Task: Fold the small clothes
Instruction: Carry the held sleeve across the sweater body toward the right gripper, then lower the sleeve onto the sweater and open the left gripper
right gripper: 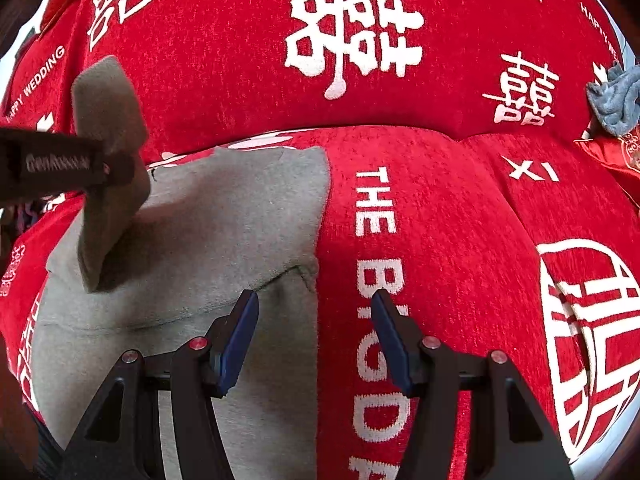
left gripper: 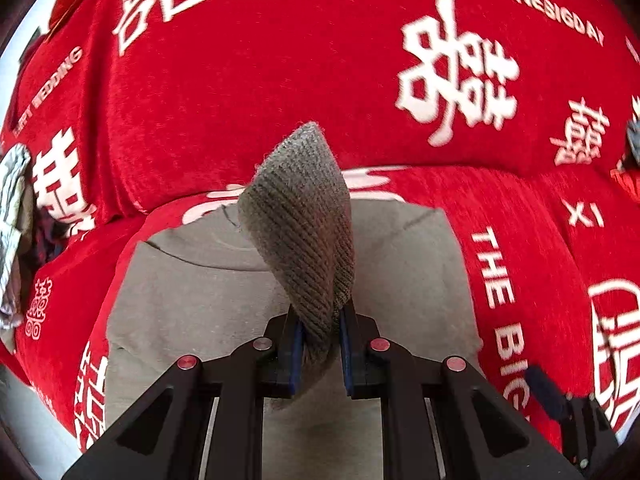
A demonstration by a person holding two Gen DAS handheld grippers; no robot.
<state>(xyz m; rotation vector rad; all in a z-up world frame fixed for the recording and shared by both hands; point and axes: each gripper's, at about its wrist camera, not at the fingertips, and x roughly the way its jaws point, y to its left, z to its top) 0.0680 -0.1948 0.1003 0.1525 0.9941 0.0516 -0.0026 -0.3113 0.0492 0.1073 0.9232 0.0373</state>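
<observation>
A grey garment (left gripper: pixel 192 300) lies flat on the seat of a sofa under a red cover. My left gripper (left gripper: pixel 320 320) is shut on the garment's ribbed cuff (left gripper: pixel 304 208), which stands up twisted above the body of the garment. In the right wrist view that cuff (right gripper: pixel 108 100) hangs over the garment's left part, with the left gripper (right gripper: pixel 120 168) coming in from the left. My right gripper (right gripper: pixel 316 304) is open just above the garment's right edge (right gripper: pixel 316 240), with nothing between its fingers. Its tip shows in the left wrist view (left gripper: pixel 560 404).
The red cover (right gripper: pixel 440 200) with white characters and lettering spreads over seat and backrest. A grey-blue cloth (right gripper: pixel 614 98) and a red satin item (right gripper: pixel 616 152) lie at the far right. More crumpled clothes (left gripper: pixel 12 208) sit at the far left.
</observation>
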